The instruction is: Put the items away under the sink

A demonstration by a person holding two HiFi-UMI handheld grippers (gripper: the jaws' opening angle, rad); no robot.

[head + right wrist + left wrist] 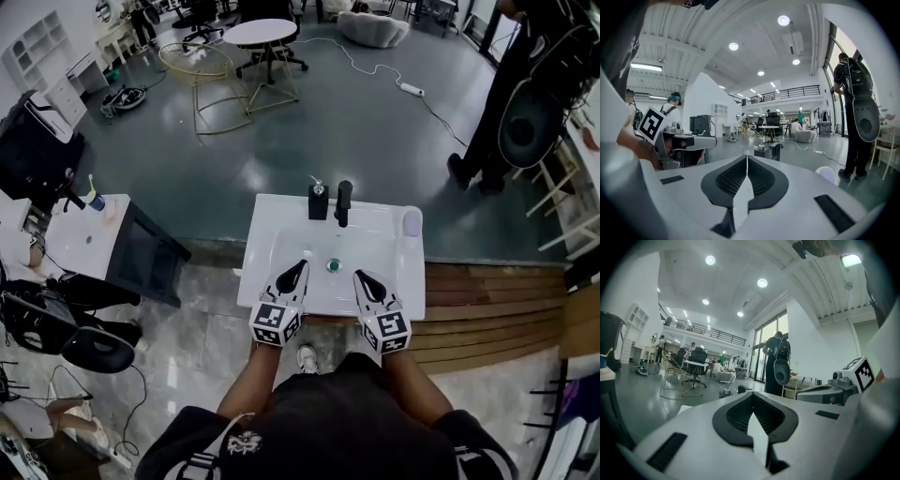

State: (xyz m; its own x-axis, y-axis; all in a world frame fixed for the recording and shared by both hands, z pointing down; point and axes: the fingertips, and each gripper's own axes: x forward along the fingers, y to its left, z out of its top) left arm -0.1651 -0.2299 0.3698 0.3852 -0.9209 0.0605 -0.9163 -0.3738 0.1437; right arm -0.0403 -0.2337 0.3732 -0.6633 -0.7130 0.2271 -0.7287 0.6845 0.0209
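A white sink (281, 246) stands in front of me, with a black faucet (344, 202), a black soap dispenser (318, 200) and a pale lilac item (412, 222) along its back rim. My left gripper (301, 267) and right gripper (360, 276) hover side by side over the basin's near half, both shut with nothing between the jaws. In the left gripper view the shut left gripper (753, 395) points across the room, and the right gripper's body (832, 391) shows beside it. The right gripper view shows the shut right gripper (746, 158), with the dispenser (761, 150), the faucet (776, 150) and the lilac item (827, 174) beyond.
A person (525, 84) stands at the back right. A white side table with a black cabinet (141, 248) is left of the sink, and a black chair (94, 347) is nearer. Wooden decking (487, 309) runs to the right. A round table (260, 33) and a power strip (410, 89) lie farther back.
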